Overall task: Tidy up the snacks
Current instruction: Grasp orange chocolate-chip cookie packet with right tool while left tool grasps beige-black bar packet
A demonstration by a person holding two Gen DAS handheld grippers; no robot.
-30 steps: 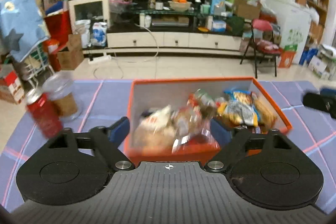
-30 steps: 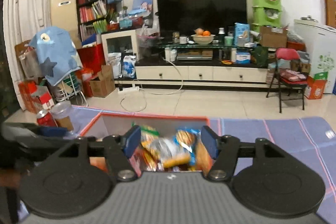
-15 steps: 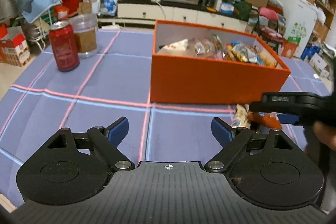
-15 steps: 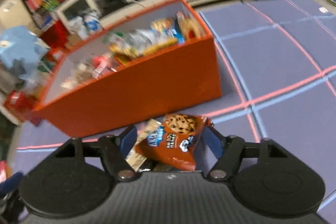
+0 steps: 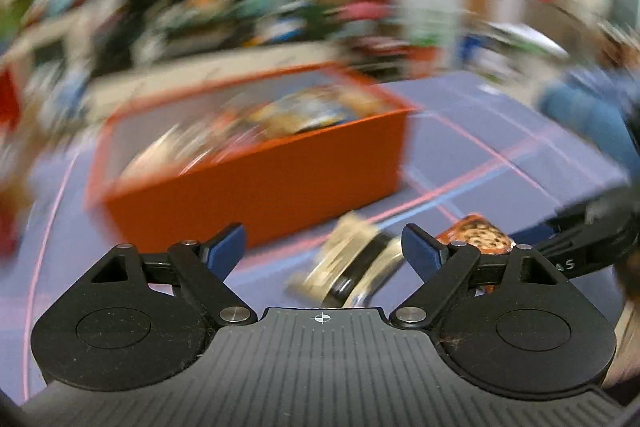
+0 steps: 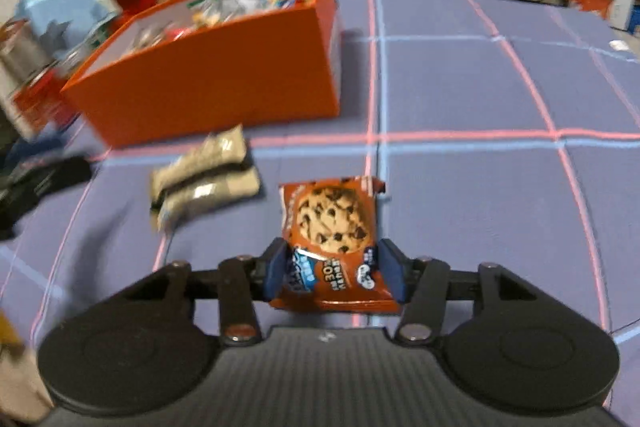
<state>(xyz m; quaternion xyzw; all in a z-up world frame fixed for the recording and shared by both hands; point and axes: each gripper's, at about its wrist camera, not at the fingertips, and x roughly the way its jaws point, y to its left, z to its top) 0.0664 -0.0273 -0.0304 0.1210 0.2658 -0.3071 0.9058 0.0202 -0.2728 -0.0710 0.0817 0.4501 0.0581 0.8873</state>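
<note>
An orange box (image 6: 224,95) full of snack packs stands on the purple checked cloth (image 6: 480,87). In front of it lie two beige snack bars (image 6: 204,175) and a brown chocolate-chip cookie pack (image 6: 330,215). My right gripper (image 6: 332,267) points down at the cookie pack, and its closing jaws press the pads against the pack's near end. The pack still rests on the cloth. My left gripper (image 5: 324,243) is open and low over the cloth, and the snack bars (image 5: 352,259) lie just ahead between its fingers. The left wrist view is heavily blurred; the box (image 5: 260,195) shows behind.
A red can (image 6: 28,99) and a jar (image 6: 20,47) stand left of the box, blurred. The person's blue sleeve (image 5: 592,107) shows at the right of the left wrist view. Beyond the table are a TV cabinet, shelves and a chair.
Both grippers have come down from above the box to the cloth in front of it. The right jaws have narrowed around the cookie pack. The left gripper has rolled and swung toward the snack bars.
</note>
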